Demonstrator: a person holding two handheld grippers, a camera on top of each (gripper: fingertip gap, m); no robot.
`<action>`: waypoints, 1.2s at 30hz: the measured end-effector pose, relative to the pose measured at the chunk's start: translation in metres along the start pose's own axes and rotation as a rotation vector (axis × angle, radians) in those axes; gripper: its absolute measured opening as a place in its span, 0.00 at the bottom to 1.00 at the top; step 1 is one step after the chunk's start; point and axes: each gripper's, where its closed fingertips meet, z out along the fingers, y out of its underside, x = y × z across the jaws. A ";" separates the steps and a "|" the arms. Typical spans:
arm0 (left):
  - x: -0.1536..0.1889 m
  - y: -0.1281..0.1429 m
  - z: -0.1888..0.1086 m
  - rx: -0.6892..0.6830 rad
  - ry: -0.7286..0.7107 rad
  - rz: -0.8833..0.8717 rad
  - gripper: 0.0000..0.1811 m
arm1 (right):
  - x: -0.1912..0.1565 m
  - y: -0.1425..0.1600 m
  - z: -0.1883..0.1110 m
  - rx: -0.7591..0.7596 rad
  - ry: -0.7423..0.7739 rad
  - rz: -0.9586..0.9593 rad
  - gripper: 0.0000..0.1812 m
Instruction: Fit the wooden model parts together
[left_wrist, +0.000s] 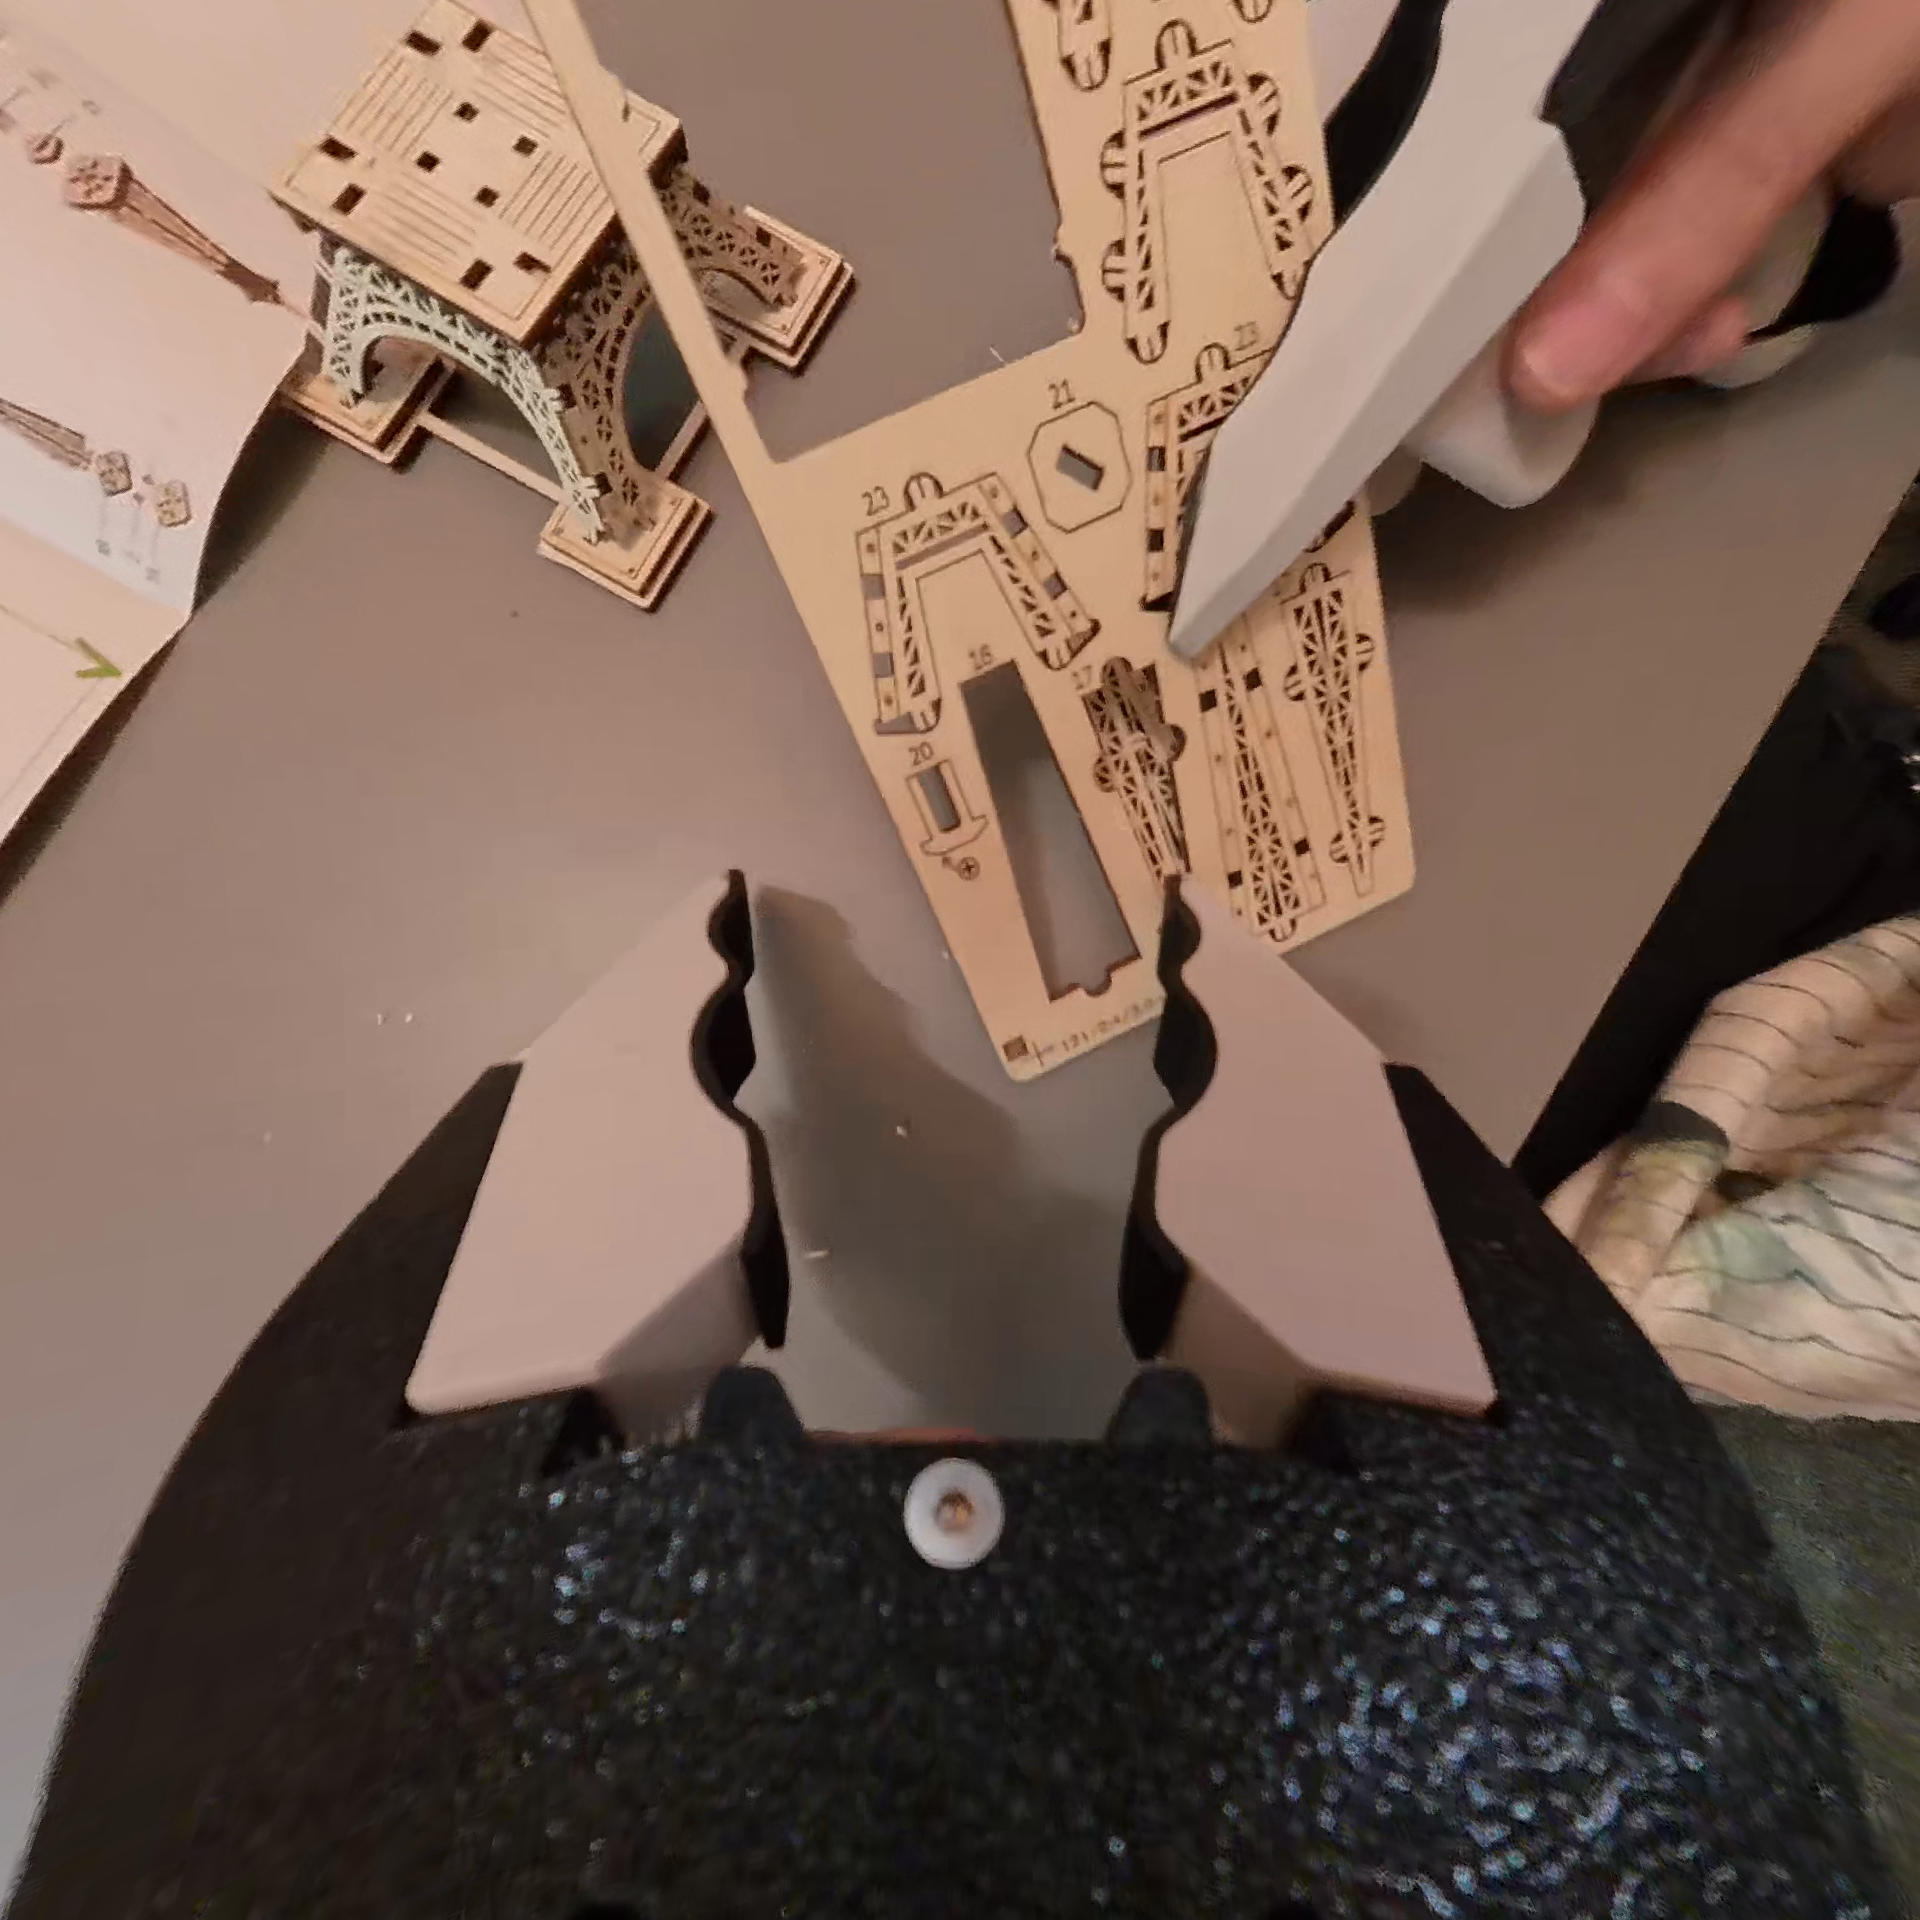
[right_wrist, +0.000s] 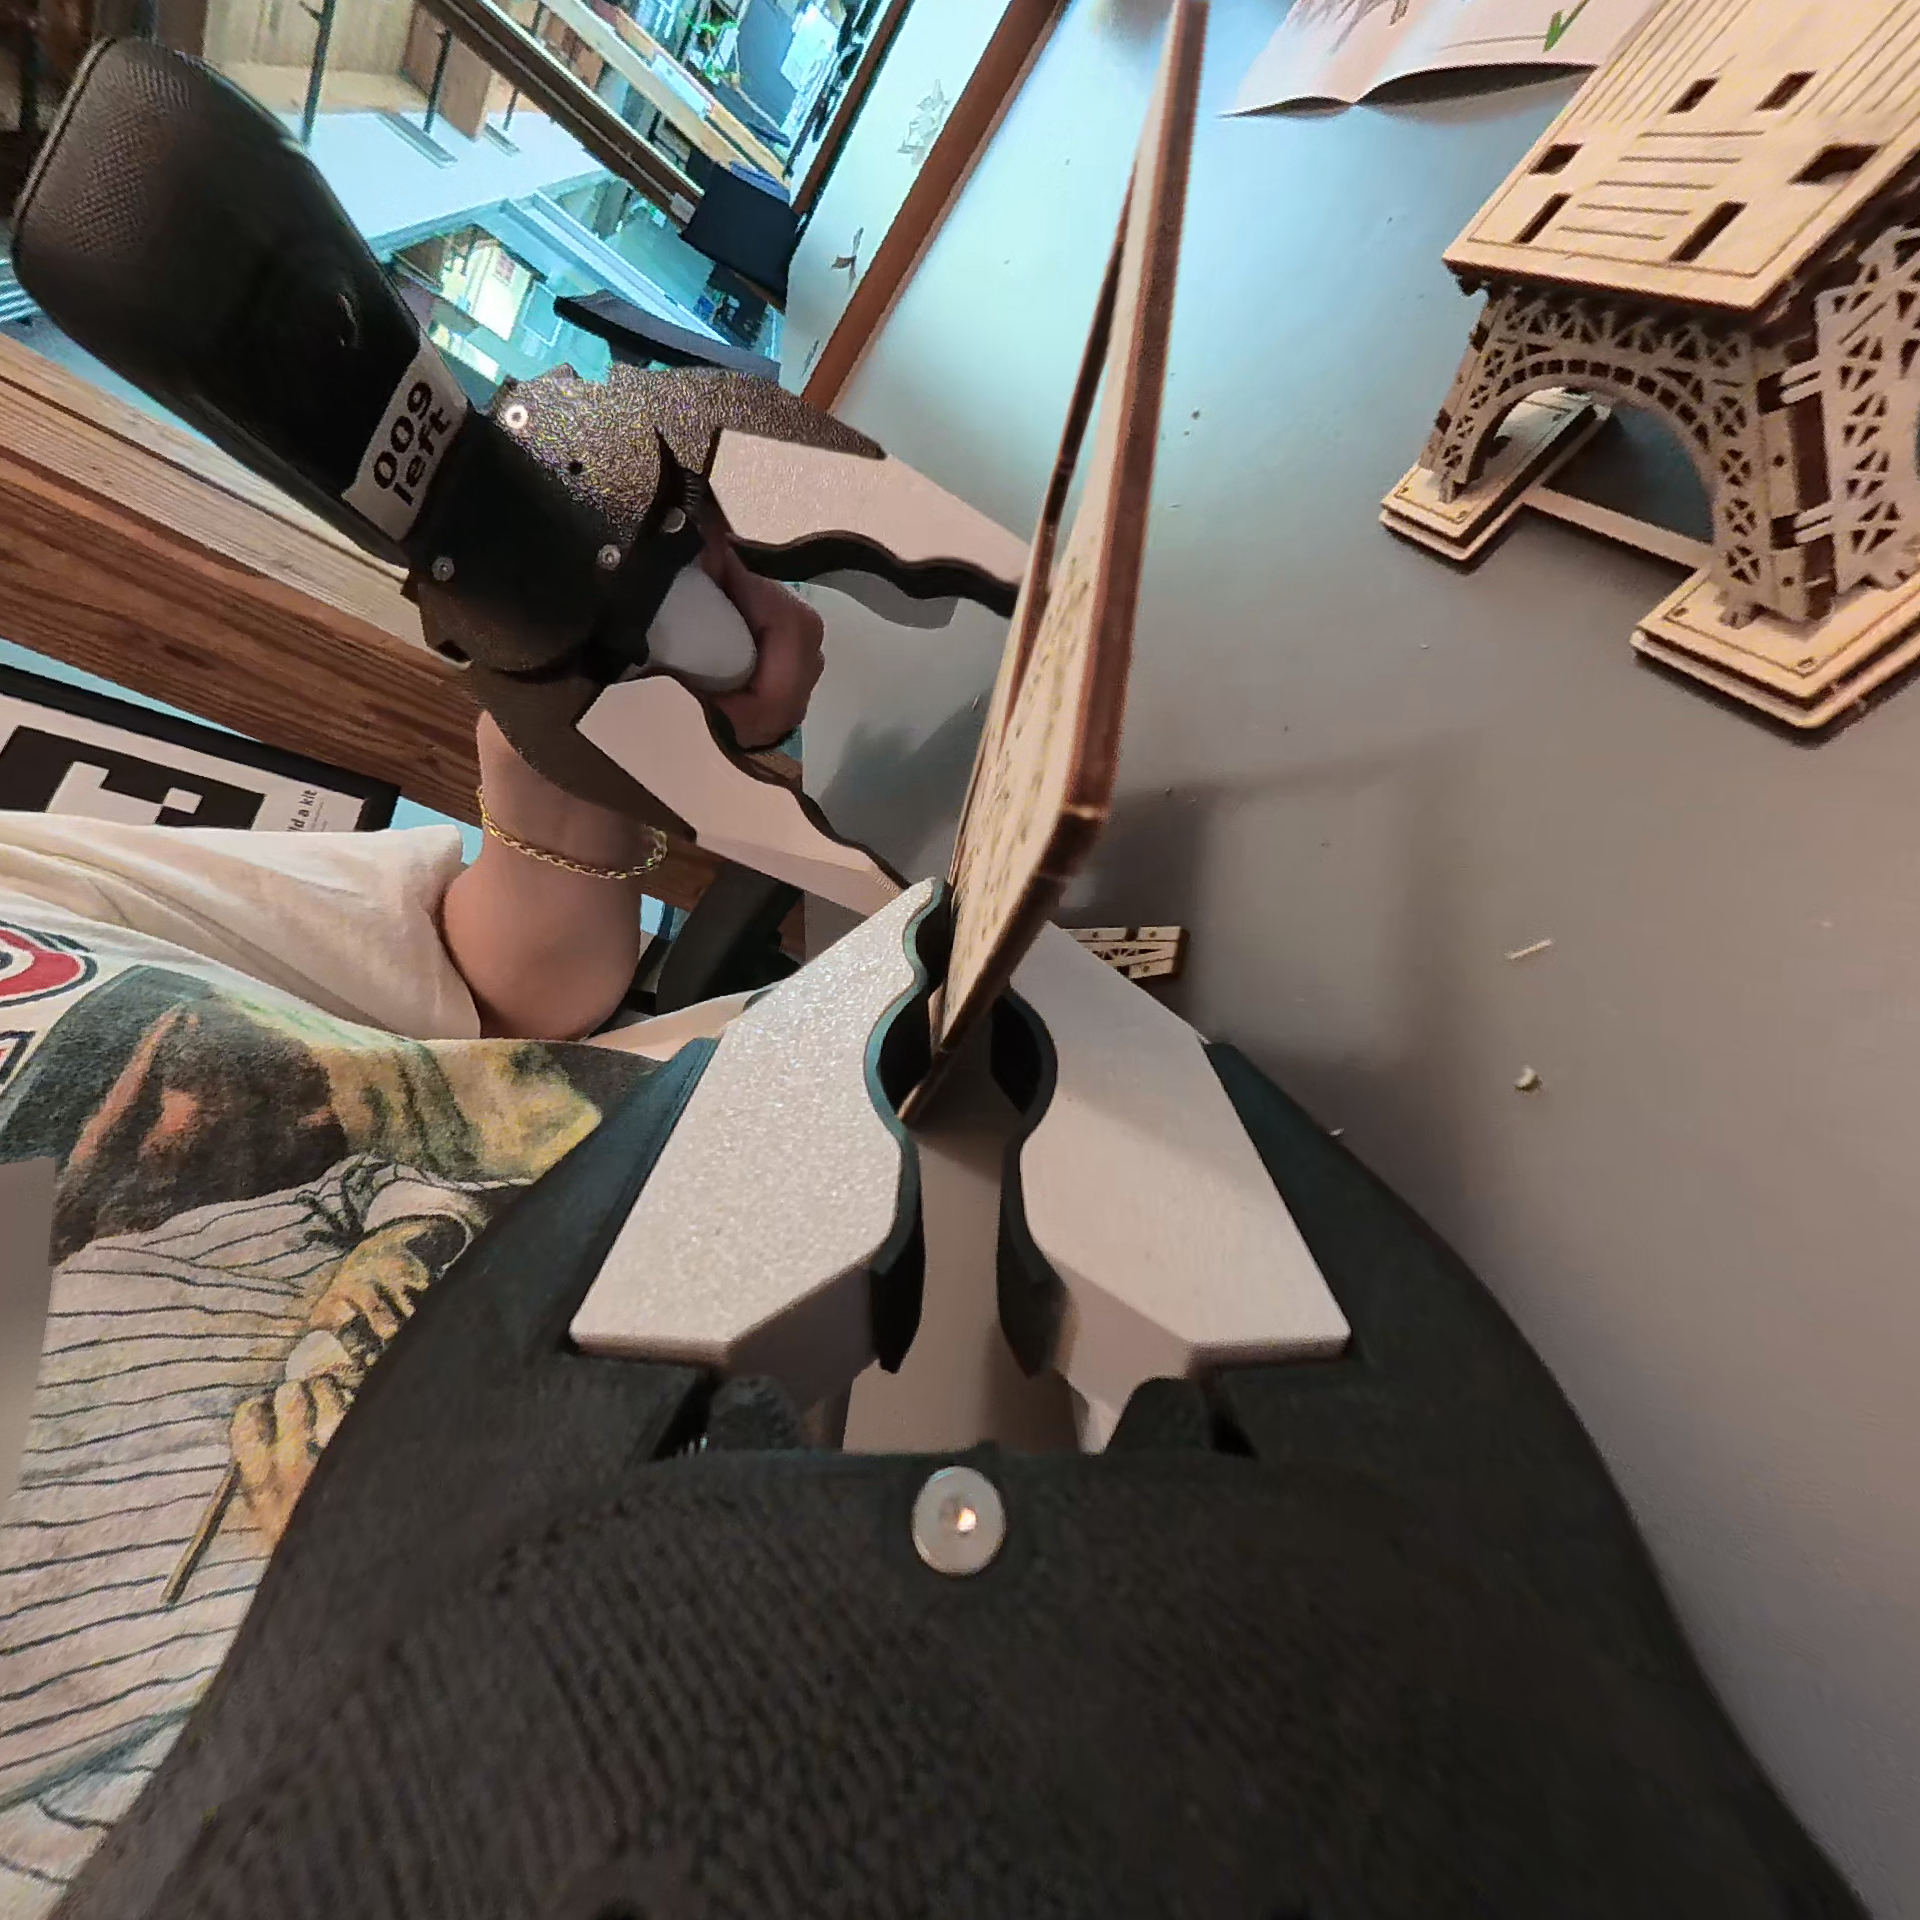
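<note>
My right claw (right_wrist: 971, 940) pinches the sheet (right_wrist: 1049, 665) on edge above the table (right_wrist: 1558, 1039); left claw (left_wrist: 956, 904) gapes empty beside it. Tower (left_wrist: 499, 301) stands apart.

Setting: indoor office or maker-type workspace, exact kind uncertain. Evidence: grey table (right_wrist: 1558, 1039) with wood-trimmed edge used as work surface; black mesh-backed office chair (right_wrist: 187, 239) beside it; shelving (right_wrist: 582, 114) with assorted stock in background; second dark chair (right_wrist: 727, 223) further off; framed black-and-white poster (right_wrist: 156, 779) low against wall. Printed instruction sheets (left_wrist: 94, 416) spread on table.
</note>
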 end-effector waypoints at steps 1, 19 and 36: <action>-0.002 -0.001 0.000 0.002 -0.019 0.001 0.43 | 0.001 0.000 0.000 0.002 0.006 0.001 0.01; -0.001 -0.029 -0.017 0.164 -0.040 -0.185 0.37 | 0.001 -0.001 -0.001 0.011 0.006 -0.001 0.01; -0.010 -0.048 -0.029 0.530 0.344 -0.573 0.04 | 0.000 -0.015 -0.004 0.101 0.003 -0.008 0.19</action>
